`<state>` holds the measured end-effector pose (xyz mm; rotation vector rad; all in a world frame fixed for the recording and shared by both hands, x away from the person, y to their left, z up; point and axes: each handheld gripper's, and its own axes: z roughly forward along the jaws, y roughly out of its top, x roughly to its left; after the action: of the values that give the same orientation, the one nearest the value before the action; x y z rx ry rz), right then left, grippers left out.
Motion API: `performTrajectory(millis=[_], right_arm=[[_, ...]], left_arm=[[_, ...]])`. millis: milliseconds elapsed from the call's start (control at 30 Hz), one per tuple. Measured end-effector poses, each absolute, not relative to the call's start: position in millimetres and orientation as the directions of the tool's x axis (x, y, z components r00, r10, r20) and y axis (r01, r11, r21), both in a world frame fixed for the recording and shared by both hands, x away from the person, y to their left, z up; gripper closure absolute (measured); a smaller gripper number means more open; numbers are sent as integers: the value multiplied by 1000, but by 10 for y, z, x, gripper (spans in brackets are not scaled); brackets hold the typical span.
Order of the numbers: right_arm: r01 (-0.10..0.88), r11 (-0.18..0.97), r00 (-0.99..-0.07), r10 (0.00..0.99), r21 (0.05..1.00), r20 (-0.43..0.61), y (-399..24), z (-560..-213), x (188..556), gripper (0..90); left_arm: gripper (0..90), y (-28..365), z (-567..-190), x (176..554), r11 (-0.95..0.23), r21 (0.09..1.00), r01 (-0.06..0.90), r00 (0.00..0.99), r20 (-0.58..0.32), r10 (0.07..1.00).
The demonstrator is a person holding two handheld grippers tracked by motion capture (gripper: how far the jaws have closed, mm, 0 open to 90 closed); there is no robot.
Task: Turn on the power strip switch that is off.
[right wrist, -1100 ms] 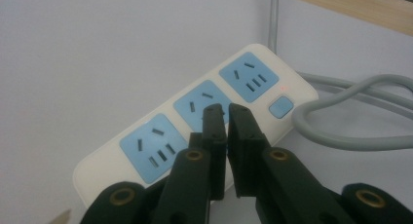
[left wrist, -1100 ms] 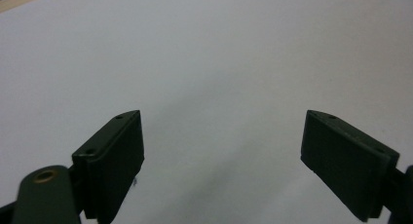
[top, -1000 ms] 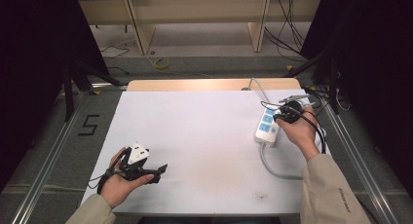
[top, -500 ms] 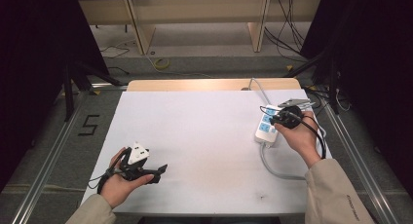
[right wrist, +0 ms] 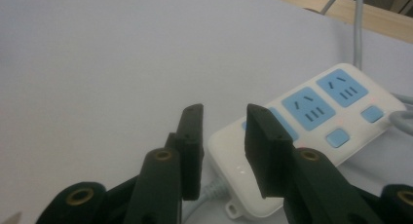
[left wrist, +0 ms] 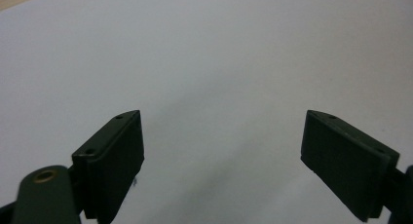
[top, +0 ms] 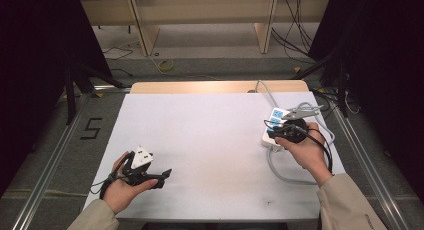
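**benchwatcher:** Starting at the right gripper (right wrist: 221, 151): its fingers (right wrist: 265, 153) have just been opening and now stand a little apart with nothing between them. Through the gap you see bare desk and the near end of the white power strip (right wrist: 311, 136) just past the tips. My read is they've let go of something on the strip, or are sizing up for it. Can't tell which.

**socketfan:** Agreed, no pinch on anything. From the high view the right gripper (top: 290, 131) hovers right at the strip's near end, and the strip (top: 274, 127) lies flat by the desk's right edge with its blue sockets facing up. Makes sense, since that face has to be up to be worked from above. Its grey cable (top: 280, 170) loops off toward the person, and another run heads to the far edge.

**benchwatcher:** And the left gripper (left wrist: 221, 160)?

**socketfan:** Fingers (left wrist: 114, 160) wide apart, empty, just plain white desk (top: 200, 135) ahead. In the high view the left gripper (top: 145, 172) rests low at the near left corner, well apart from the strip. Looks parked to me, keeping out of the right hand's way.
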<state>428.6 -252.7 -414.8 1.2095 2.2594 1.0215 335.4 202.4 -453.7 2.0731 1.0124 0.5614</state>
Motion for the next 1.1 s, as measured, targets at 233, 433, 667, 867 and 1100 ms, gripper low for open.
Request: performTrajectory(millis=[233, 433, 667, 867, 1100], right_arm=[[531, 364, -596, 803, 765, 31, -2478, -4149, 4089, 619], [505, 356, -627, 778, 786, 50, -2454, -4172, 3931, 561], [469, 350, -653, 756, 811, 52, -2439, -4191, 3802, 493], [458, 347, -666, 744, 818, 58, -2457, -4232, 3700, 437], [456, 340, -680, 730, 823, 75, -2497, -4286, 3592, 378]], left_arm=[[154, 2024, -4539, 3353, -406, 779, 478, 591, 57, 805], [154, 2020, -4539, 3352, -405, 780, 478, 592, 56, 804], [154, 2030, -4535, 3350, -406, 777, 481, 592, 53, 804], [154, 2029, -4536, 3346, -405, 778, 480, 592, 53, 804], [154, 2038, -4533, 3346, -405, 777, 481, 592, 52, 804]])
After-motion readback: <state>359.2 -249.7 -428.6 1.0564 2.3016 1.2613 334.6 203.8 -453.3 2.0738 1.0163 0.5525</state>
